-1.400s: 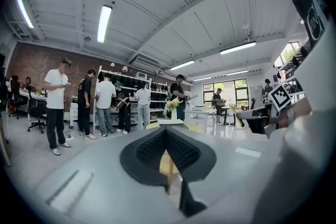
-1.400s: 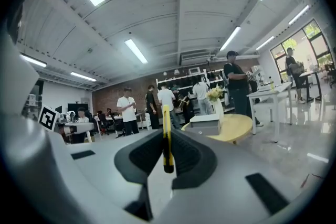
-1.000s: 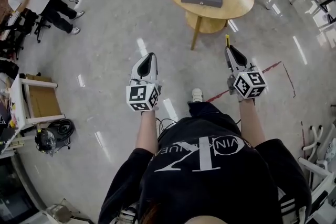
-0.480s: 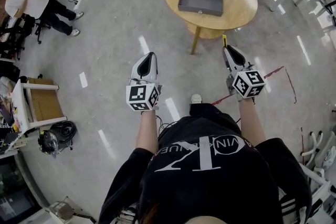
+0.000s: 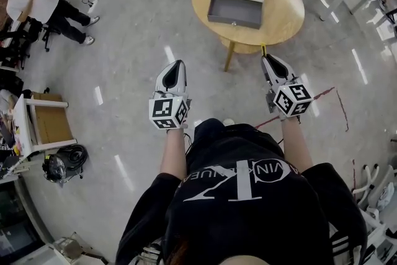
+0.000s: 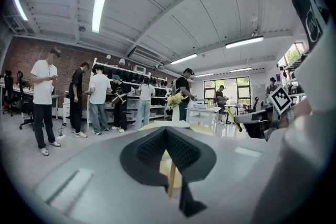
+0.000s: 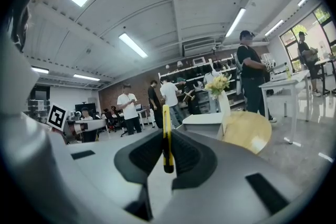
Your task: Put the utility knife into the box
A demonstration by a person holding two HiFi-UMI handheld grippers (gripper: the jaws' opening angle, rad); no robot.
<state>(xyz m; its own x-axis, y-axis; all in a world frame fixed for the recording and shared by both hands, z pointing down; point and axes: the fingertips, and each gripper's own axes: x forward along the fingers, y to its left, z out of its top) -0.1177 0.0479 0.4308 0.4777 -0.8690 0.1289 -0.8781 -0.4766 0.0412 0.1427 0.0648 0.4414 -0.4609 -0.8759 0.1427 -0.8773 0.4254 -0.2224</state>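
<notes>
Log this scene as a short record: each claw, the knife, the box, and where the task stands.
left claw: shut, nothing in it
right claw: shut on the utility knife
utility knife: yellow, upright between the pads, tip sticking out past them
box: open, grey, looks empty, on the round wooden table
claws versus box: both short of the table, over the floor
task: knife not yet in the box

- You wear a black short-sleeved T-shirt [image 5: 248, 208] with large white lettering across it.
- Your left claw [image 5: 178, 65] and right claw [image 5: 265, 59] have pale grey shells and black ribbed pads.
- The left cube [image 5: 168, 113] and right cube [image 5: 293, 99] are white with black square markers.
</notes>
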